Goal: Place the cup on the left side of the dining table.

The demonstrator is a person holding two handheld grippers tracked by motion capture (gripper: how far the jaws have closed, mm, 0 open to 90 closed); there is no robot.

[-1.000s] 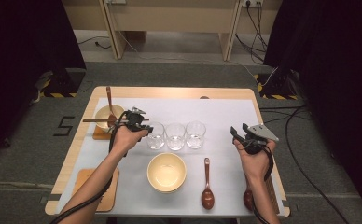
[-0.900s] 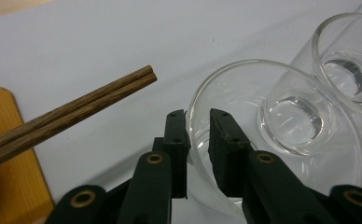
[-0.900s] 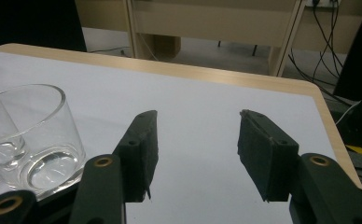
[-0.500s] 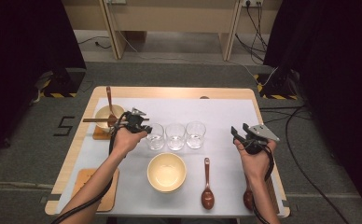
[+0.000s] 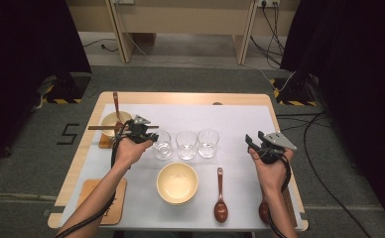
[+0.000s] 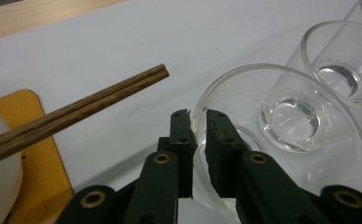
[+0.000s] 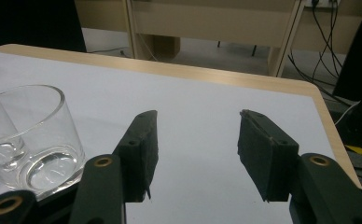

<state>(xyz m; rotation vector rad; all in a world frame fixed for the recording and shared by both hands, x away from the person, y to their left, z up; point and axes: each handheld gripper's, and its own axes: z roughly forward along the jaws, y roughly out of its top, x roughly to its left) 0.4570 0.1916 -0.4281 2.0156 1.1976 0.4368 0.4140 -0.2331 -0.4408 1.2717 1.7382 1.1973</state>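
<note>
With the left gripper [image 6: 197, 122] pinching the near rim of the leftmost glass [image 6: 281, 140], which stands on the table [image 5: 240, 119] touching its neighbour [image 6: 342, 70], a tilted lift could slip or knock that neighbour, while the right gripper [image 7: 195, 154] idles wide open, empty.

Three clear drinking glasses [image 5: 186, 144] stand shoulder to shoulder in a row across the middle of the white table mat [image 5: 240, 119], leaving no gap between them, and dark wooden chopsticks [image 6: 72, 114] jut out just beside the leftmost glass. Behind the row the mat lies bare to the far edge. In front, a cream ceramic bowl [image 5: 177, 182] and a brown wooden spoon [image 5: 220, 196] stand apart, with a lane between them.
</note>
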